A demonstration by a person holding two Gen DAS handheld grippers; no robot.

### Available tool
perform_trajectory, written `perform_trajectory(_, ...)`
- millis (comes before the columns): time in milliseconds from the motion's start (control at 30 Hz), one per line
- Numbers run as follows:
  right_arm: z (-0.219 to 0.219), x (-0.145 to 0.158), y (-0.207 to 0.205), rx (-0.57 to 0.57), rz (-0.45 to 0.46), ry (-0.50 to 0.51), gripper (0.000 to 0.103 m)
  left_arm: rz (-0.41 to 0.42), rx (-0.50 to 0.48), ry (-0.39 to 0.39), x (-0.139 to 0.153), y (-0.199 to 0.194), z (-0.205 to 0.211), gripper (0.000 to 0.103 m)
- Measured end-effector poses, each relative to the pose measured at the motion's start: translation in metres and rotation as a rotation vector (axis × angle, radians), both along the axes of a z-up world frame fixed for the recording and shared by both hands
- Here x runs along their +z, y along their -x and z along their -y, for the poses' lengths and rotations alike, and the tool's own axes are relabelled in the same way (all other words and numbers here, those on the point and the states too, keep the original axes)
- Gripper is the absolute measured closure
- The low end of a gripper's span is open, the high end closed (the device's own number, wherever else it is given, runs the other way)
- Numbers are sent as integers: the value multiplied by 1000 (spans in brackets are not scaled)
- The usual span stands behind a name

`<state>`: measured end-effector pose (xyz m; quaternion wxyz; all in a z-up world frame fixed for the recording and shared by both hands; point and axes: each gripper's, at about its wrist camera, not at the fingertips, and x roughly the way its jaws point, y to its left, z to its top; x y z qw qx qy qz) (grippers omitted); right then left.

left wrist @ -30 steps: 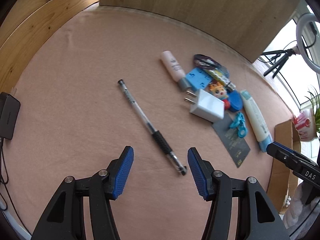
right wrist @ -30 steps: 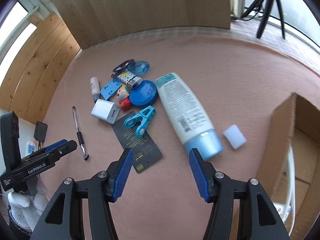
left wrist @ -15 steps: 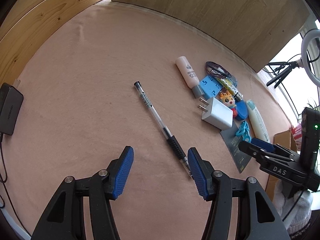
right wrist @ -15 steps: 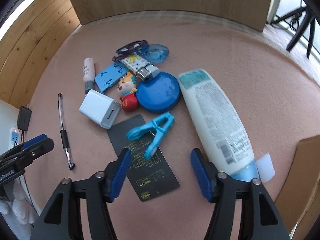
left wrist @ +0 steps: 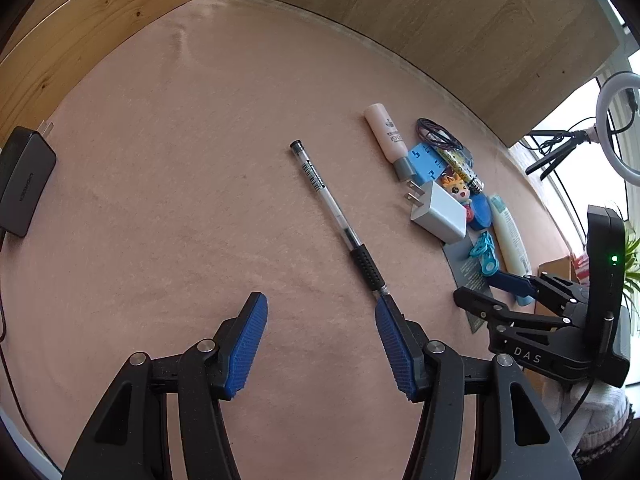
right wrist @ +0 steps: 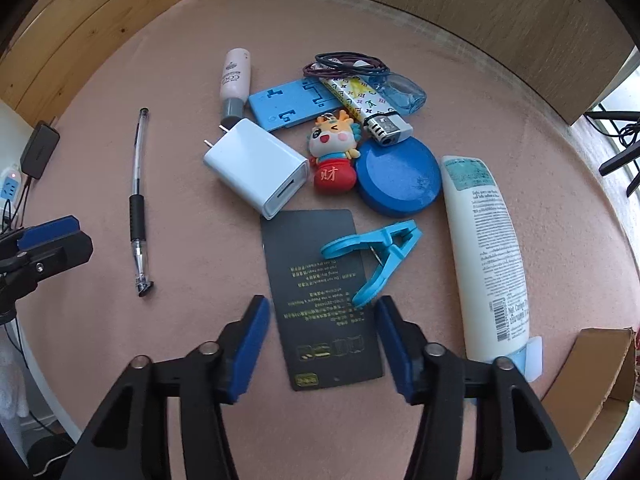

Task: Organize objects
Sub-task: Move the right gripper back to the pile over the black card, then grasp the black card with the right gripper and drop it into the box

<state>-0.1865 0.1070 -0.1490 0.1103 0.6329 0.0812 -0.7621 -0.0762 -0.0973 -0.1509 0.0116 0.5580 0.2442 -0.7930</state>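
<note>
A clear pen (left wrist: pixel 340 220) (right wrist: pixel 138 196) with a black grip lies alone on the pink mat. My left gripper (left wrist: pixel 320 320) is open; the pen's tip sits just above its right fingertip. My right gripper (right wrist: pixel 320 316) is open over a black card (right wrist: pixel 320 296), with a blue clip (right wrist: pixel 376 256) lying just past its right finger. Clustered behind are a white charger (right wrist: pixel 260 166), a toy figure (right wrist: pixel 334 156), a blue lid (right wrist: pixel 400 178), a lighter (right wrist: pixel 372 112), a blue phone stand (right wrist: pixel 292 104), a small pink bottle (right wrist: pixel 234 80), hair ties (right wrist: pixel 348 66) and a white lotion tube (right wrist: pixel 486 252).
A cardboard box (right wrist: pixel 600 376) stands at the mat's right edge. A black power adapter (left wrist: pixel 24 188) and a power strip (right wrist: pixel 10 184) lie at the left edge. Wooden panels (left wrist: pixel 440 20) wall the far side. A ring light on a tripod (left wrist: pixel 600 120) stands beyond.
Both grippers have come lower and closer. The pen has slid toward the left gripper's right finger. In the right wrist view the black card and clip now lie between the fingers.
</note>
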Motion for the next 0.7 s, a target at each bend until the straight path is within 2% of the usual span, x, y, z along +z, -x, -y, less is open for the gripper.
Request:
perform_trajectory(233, -3, 6, -10, -17, 9, 15, 56, 4, -9, -6, -6, 1, -4, 43)
perform_trajectory(400, -9, 15, -31, -58, 24, 110, 56, 9, -17, -6, -9, 5, -9, 43)
perform_trajectory(567, -19, 24, -57, -87, 14, 155, 56, 9, -25, -2, -11, 10, -18, 43)
perform_trajectory(700, -36, 40, -76, -131, -30, 161, 56, 9, -43, 5, -12, 15, -28, 43)
